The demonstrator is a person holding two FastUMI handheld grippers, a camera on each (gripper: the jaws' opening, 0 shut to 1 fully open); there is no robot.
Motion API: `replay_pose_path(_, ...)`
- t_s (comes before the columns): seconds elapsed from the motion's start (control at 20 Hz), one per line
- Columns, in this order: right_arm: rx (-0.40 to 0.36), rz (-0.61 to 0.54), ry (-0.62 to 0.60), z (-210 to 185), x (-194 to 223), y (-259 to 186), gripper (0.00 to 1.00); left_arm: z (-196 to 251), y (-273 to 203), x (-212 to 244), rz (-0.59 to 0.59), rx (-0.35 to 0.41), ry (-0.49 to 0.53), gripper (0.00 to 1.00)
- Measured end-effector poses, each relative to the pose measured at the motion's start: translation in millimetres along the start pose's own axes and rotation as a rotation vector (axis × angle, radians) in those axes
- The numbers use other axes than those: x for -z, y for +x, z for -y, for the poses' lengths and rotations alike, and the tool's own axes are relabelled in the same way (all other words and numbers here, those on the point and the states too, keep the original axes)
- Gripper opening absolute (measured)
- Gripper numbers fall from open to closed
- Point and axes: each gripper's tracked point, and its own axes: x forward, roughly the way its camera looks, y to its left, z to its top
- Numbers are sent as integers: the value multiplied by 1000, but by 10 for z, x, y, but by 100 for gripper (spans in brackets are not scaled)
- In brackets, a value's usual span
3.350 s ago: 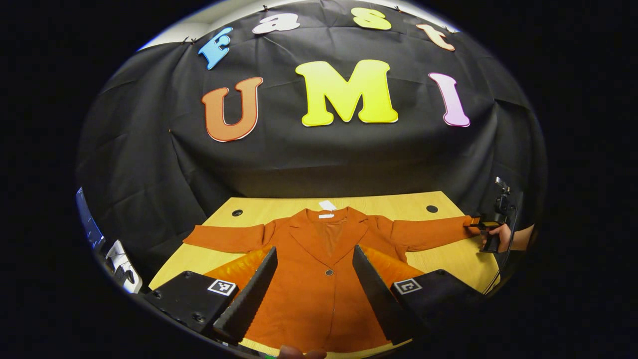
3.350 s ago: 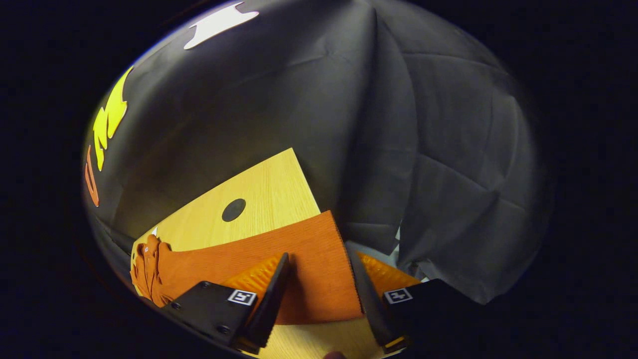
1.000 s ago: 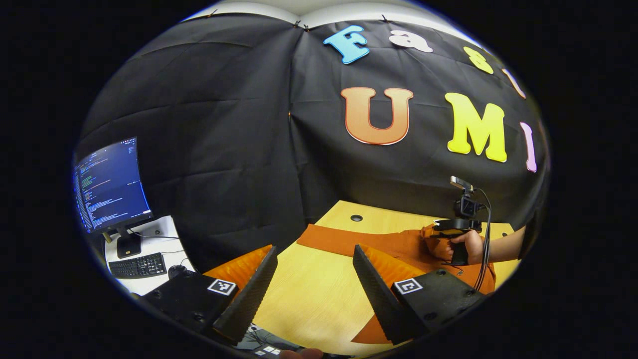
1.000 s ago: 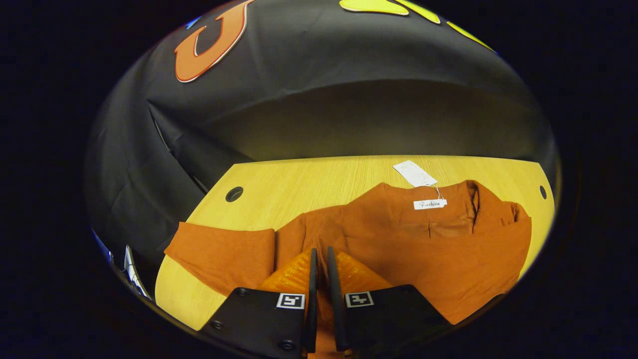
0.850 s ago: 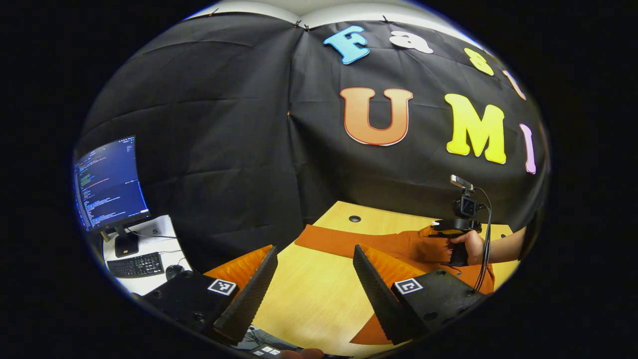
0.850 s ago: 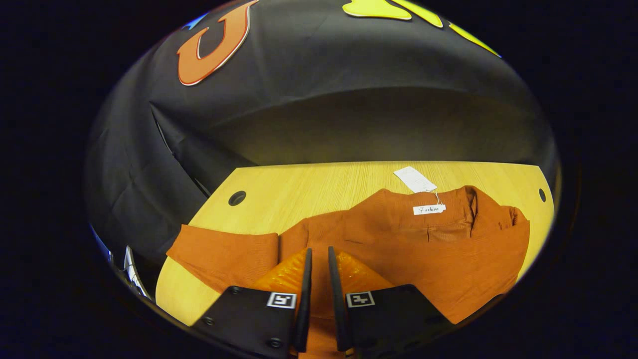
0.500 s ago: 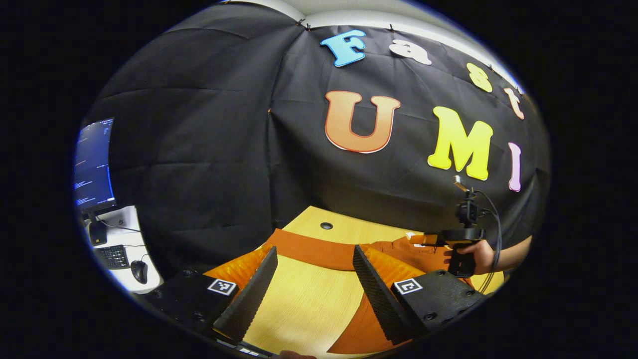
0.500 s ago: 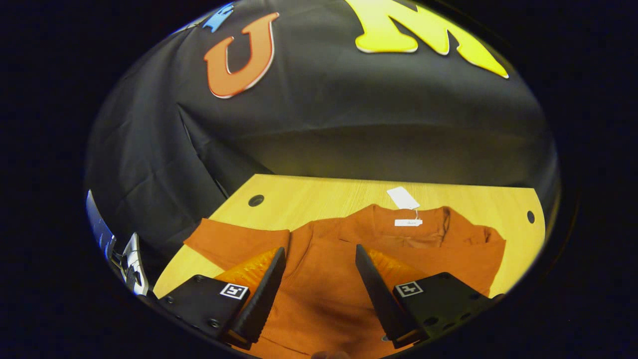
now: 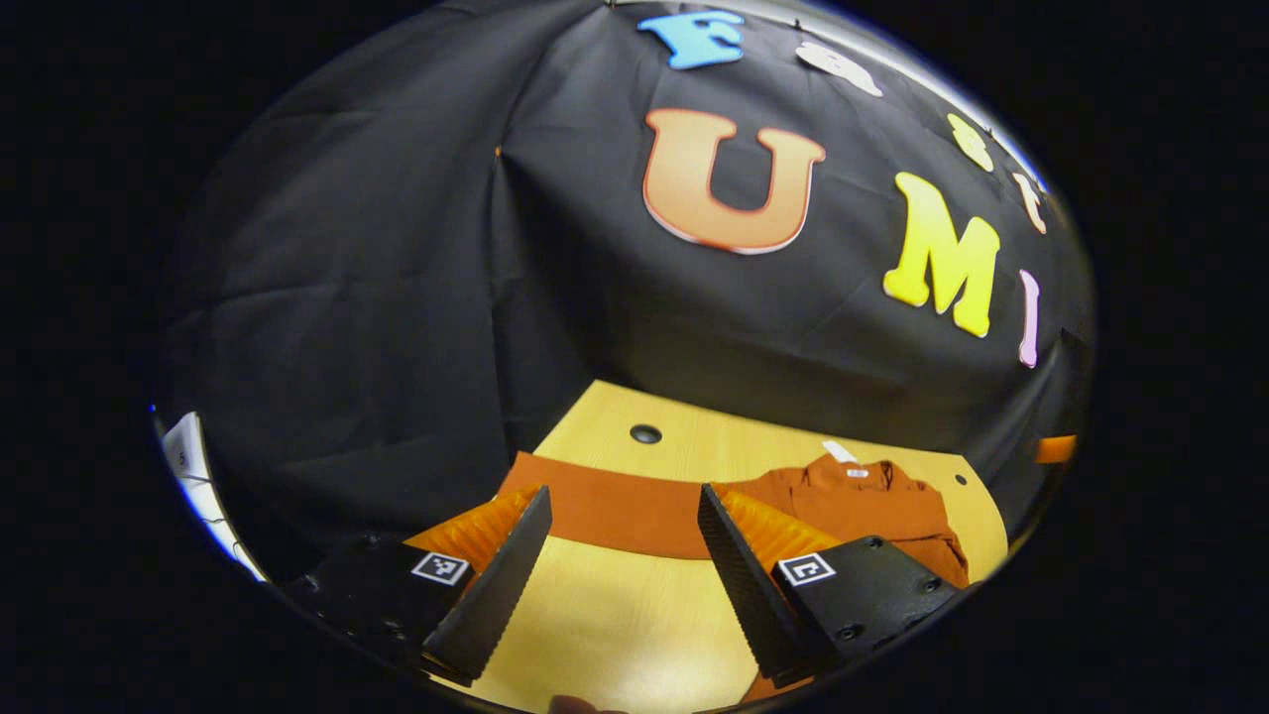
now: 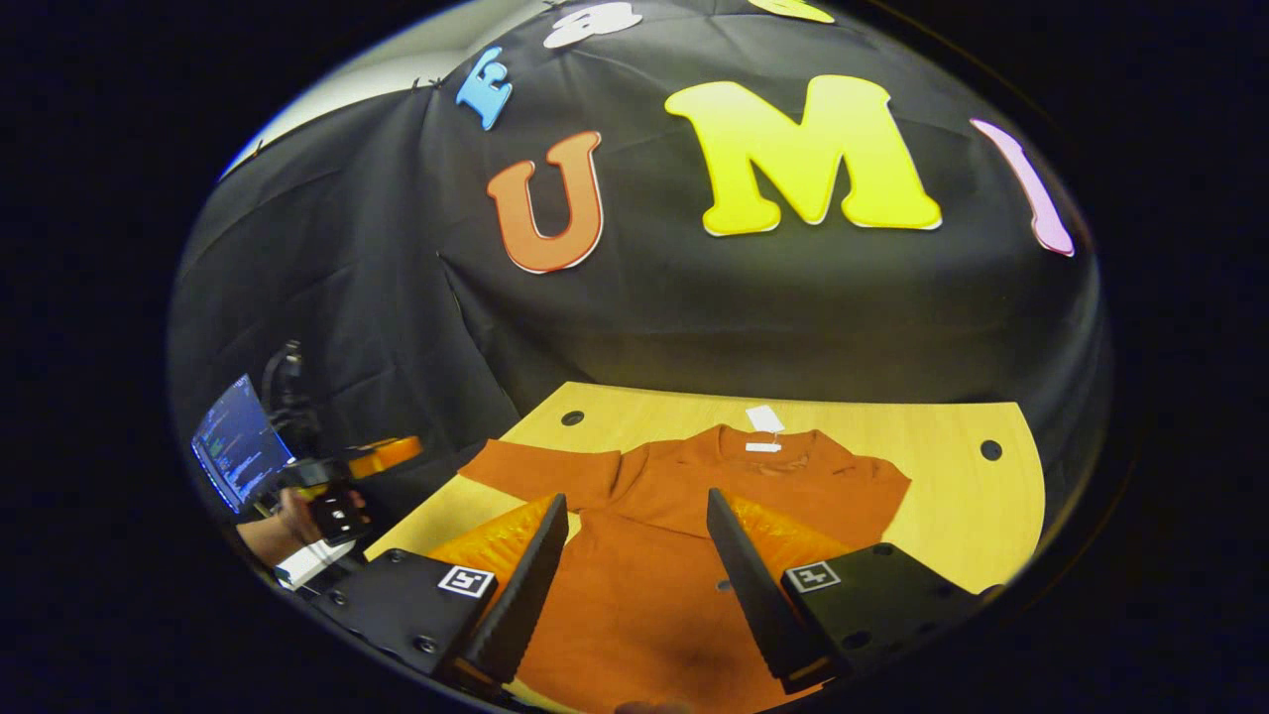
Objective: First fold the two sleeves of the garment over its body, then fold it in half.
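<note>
Orange garment (image 10: 684, 506) has one sleeve (image 9: 605, 501) outstretched toward the tabletop's (image 9: 615, 615) side edge; left claw (image 9: 620, 565), wide, should pinch its cuff; right claw (image 10: 634, 555) wide.

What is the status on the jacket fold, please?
Both hand-held grippers, left and right, open, holding nothing. Jacket flat on table, one sleeve still outstretched. Nothing in the way.

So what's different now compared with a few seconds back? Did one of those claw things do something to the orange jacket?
Yes. The right gripper pinched the jacket's right sleeve, carried it over the body, then opened its fingers and drew back; that sleeve now lies folded in. The left gripper swung toward the left sleeve, fingers open. That sleeve stays stretched out on the table, untouched.
</note>
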Motion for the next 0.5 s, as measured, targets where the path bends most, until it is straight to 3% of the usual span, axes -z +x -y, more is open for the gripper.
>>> replay_pose_path(0.2,58,33,64,278,1,-582,90,-549,675,237,-125,-41,-134,99)
replay_pose_path(0.35,149,51,204,640,90,-882,87,-968,1065,469,-212,-67,-103,99)
replay_pose_path(0.5,254,82,324,974,197,-1117,90,-1033,1292,470,-238,-11,-123,99)
